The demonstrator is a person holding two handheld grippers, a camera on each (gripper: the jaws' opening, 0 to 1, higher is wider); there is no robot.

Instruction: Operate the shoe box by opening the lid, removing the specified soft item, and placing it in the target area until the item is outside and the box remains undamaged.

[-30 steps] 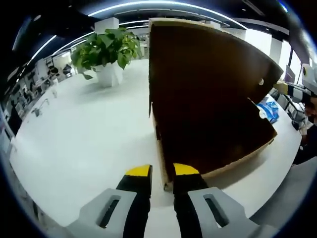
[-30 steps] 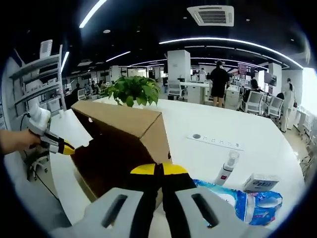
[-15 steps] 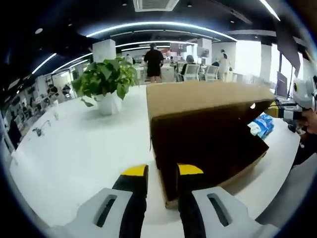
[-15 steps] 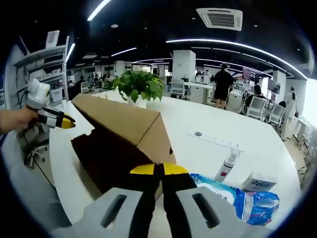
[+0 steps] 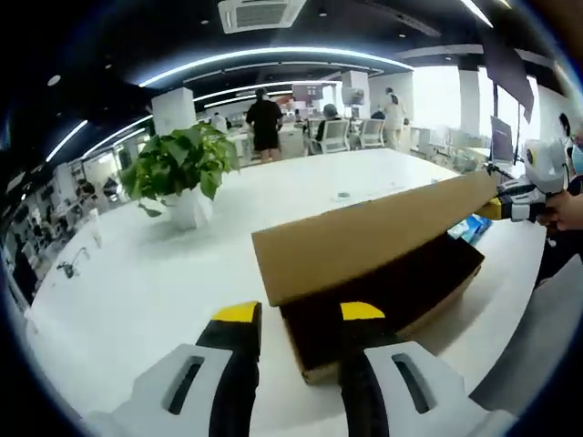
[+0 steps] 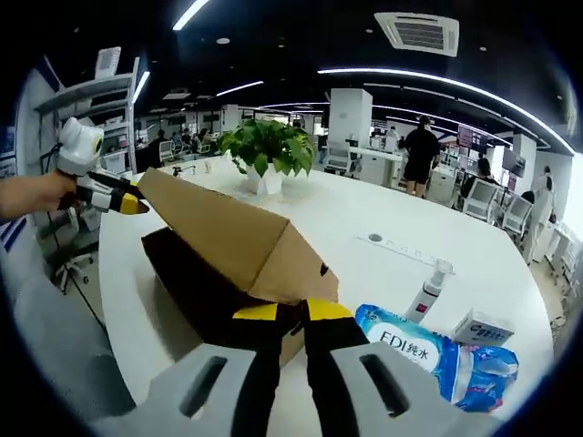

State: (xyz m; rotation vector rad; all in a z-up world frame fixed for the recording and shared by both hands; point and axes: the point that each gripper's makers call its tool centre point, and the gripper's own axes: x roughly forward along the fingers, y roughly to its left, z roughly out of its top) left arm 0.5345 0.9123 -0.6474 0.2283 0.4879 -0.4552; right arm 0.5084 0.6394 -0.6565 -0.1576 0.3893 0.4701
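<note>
We see the shoe box (image 5: 383, 273) on the white table (image 5: 137, 273), lid (image 6: 228, 237) half up. Left gripper (image 5: 296, 314) is apart, w/ the box corner between its jaws. Right gripper (image 6: 291, 311) is squeezed on the box edge. Cardboard feels light & bendy, so we lift the lid by its rim, softly

Right gripper view: the shoe box (image 6: 219, 291) lies on the table (image 6: 383, 273), its lid (image 6: 228, 241) raised at a slant above it. The right gripper (image 6: 282, 314) sits at the box's near corner; the left gripper (image 6: 127, 202) is at the lid's far left end. A potted plant (image 6: 266, 155) stands behind the box. To the right of the box lie a tissue pack (image 6: 428, 350), a small carton (image 6: 480, 326) and an upright spray bottle (image 6: 428, 291). Left gripper view: the left gripper (image 5: 296, 314) straddles the box corner (image 5: 305, 350), with the plant (image 5: 178, 173) behind at left.
</note>
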